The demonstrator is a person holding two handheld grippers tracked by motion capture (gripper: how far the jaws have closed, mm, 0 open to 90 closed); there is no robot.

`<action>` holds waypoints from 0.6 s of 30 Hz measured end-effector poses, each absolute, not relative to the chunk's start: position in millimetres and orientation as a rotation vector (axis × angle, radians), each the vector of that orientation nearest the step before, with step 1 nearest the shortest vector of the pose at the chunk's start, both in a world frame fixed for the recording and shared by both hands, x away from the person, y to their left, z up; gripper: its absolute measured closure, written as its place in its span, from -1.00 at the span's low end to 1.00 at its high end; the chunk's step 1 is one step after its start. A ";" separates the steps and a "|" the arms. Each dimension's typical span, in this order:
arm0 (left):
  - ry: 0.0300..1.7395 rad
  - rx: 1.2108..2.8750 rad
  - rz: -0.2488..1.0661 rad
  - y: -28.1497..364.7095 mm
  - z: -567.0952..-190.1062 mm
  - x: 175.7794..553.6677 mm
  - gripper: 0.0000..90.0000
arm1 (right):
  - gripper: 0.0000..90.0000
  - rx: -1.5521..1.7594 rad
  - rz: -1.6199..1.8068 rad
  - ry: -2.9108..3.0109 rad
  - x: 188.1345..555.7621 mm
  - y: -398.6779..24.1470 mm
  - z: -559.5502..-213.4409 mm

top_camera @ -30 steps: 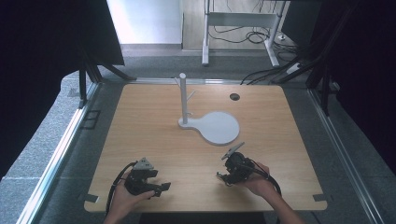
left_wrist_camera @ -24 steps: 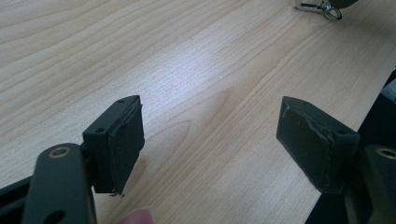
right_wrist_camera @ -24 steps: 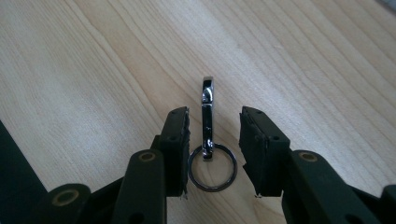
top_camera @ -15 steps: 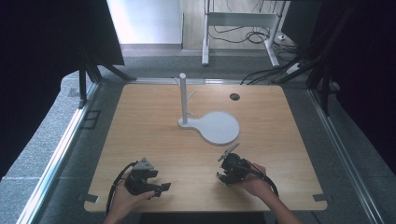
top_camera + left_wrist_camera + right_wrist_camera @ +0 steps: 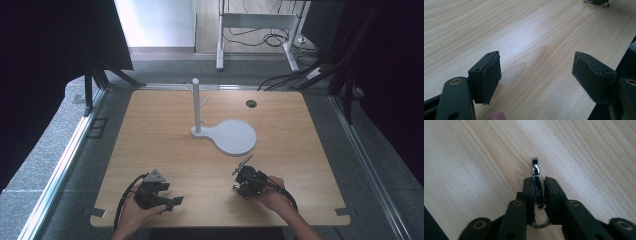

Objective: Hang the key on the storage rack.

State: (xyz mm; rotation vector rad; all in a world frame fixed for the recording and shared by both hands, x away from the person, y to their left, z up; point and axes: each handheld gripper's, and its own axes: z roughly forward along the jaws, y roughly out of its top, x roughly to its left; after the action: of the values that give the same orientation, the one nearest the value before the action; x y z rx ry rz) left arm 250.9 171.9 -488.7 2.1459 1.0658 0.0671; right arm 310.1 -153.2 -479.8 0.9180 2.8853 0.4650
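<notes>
My right gripper [image 5: 240, 181] rests low over the front right of the wooden table [image 5: 165, 130]. Its jaws have just been closing and now press on a shiny metal ring [image 5: 536, 173], held edge-on between the pads [image 5: 529, 187]. Part of the ring sticks out past the fingertips and part curls back under them. At the front left my left gripper [image 5: 170, 196] stands open, its pads [image 5: 491, 72] wide apart over bare wood with nothing between them. A hand holds each gripper.
A white stand [image 5: 196, 102] with a post and short pegs rises from a flat round base [image 5: 234, 136] at mid table. A small dark hole [image 5: 251, 103] sits at the back right. Metal rails [image 5: 60, 165] line the table's sides.
The right gripper's jaws have drawn together and the hand has shifted slightly toward the front edge. The left gripper has stayed where it was.
</notes>
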 end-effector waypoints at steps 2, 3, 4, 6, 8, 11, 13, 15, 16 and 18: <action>1.066 2.146 0.067 171.7 -488.7 250.9 -0.47 | 0.87 0.920 0.465 2.891 309.7 -153.6 -479.8; 1.066 2.146 0.067 171.7 -488.7 250.9 -0.47 | 0.87 0.918 0.464 2.892 309.4 -153.7 -479.8; 1.066 2.146 0.067 171.8 -488.6 250.9 -0.47 | 0.87 0.916 0.463 2.893 309.3 -153.8 -479.7; 1.066 2.146 0.068 171.9 -488.6 250.9 -0.47 | 0.87 0.913 0.467 2.900 310.0 -154.7 -479.8; 1.068 2.142 0.068 171.9 -488.6 250.8 -0.47 | 0.87 0.924 0.476 2.901 311.3 -156.4 -479.9; 1.070 2.141 0.068 172.2 -488.7 251.0 -0.47 | 0.87 0.934 0.480 2.896 312.8 -158.9 -479.7; 1.070 2.141 0.068 172.4 -488.8 251.1 -0.47 | 0.87 0.938 0.494 2.894 313.2 -160.1 -478.7; 1.071 2.141 0.068 172.5 -488.9 251.2 -0.47 | 0.87 0.943 0.503 2.893 313.2 -160.5 -477.6; 1.071 2.142 0.068 172.4 -488.9 251.2 -0.47 | 0.87 0.942 0.513 2.892 313.4 -161.1 -476.2; 1.069 2.143 0.067 172.0 -488.9 251.1 -0.47 | 0.87 0.949 0.547 2.883 314.3 -163.5 -471.2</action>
State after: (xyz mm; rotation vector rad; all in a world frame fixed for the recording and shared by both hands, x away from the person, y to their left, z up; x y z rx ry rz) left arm 251.1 172.0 -488.9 2.1434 1.0693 0.0675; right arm 314.3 -163.5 -471.2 0.9492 2.8825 0.5465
